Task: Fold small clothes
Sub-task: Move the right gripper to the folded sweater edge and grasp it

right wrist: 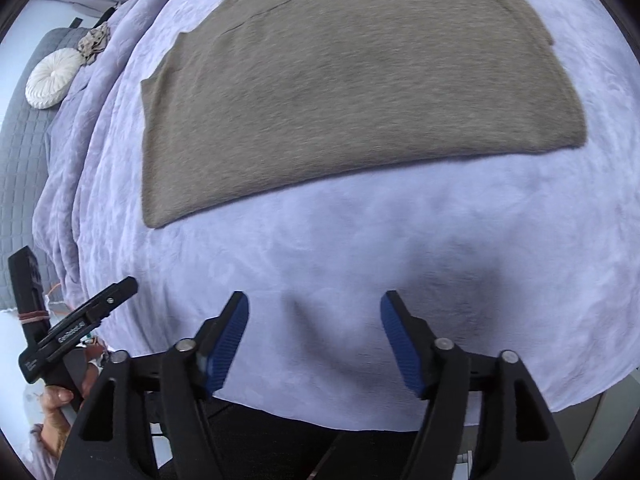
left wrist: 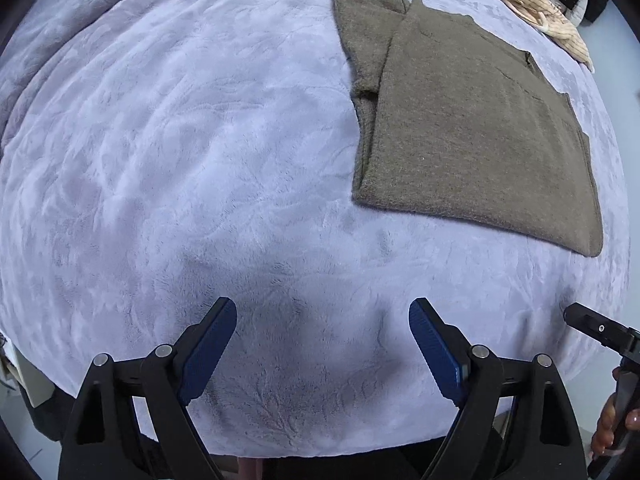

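Observation:
A grey-brown knit garment (left wrist: pixel 468 128) lies flat and partly folded on the lilac blanket (left wrist: pixel 180 160), at the upper right of the left wrist view. It fills the upper middle of the right wrist view (right wrist: pixel 340 80). My left gripper (left wrist: pixel 322 312) is open and empty above bare blanket, well short of the garment. My right gripper (right wrist: pixel 314 304) is open and empty above the blanket, just before the garment's near edge. The right gripper shows at the left wrist view's right edge (left wrist: pixel 600 328); the left gripper shows at the right wrist view's left edge (right wrist: pixel 80 316).
A cream striped garment (left wrist: pixel 532 4) lies crumpled at the far right of the bed. A round white cushion (right wrist: pixel 54 78) and a grey quilted cover (right wrist: pixel 20 152) lie beyond the blanket's left side. The blanket's near edge (right wrist: pixel 360 420) runs just under the grippers.

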A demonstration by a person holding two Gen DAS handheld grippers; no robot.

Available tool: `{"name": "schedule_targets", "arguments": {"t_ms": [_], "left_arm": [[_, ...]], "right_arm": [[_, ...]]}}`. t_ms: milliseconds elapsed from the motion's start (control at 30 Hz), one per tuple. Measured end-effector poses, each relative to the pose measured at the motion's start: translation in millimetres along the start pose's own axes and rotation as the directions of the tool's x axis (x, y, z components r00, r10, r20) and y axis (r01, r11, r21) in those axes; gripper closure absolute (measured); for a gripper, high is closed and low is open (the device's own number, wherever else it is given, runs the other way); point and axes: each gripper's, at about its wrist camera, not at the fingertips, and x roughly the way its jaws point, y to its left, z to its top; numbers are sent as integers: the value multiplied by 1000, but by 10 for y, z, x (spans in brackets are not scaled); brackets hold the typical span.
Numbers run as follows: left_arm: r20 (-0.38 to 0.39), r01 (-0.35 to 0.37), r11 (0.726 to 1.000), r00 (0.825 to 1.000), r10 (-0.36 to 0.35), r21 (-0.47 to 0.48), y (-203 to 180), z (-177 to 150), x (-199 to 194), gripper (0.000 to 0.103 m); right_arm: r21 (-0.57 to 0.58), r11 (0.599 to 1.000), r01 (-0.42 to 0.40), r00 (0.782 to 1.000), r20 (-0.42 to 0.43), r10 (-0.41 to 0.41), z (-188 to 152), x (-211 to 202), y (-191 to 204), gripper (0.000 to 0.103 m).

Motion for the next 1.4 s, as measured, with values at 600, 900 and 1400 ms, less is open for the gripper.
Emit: {"name": "schedule_targets", "arguments": {"t_ms": [600,900,1400], "left_arm": [[34,32,998,999,-30,-59,424,129,-86,14],[31,31,997,999,-28,-77,489,148,-33,14],[114,152,977,984,-135,-148,836,476,-83,14]], "right_arm": [[209,902,-379,922,5,386,386,808,721,12],[326,822,-468,874,35,484,643,1194,798,61],[162,895,-414,906,-20,423,556,1360,920,91]]}}
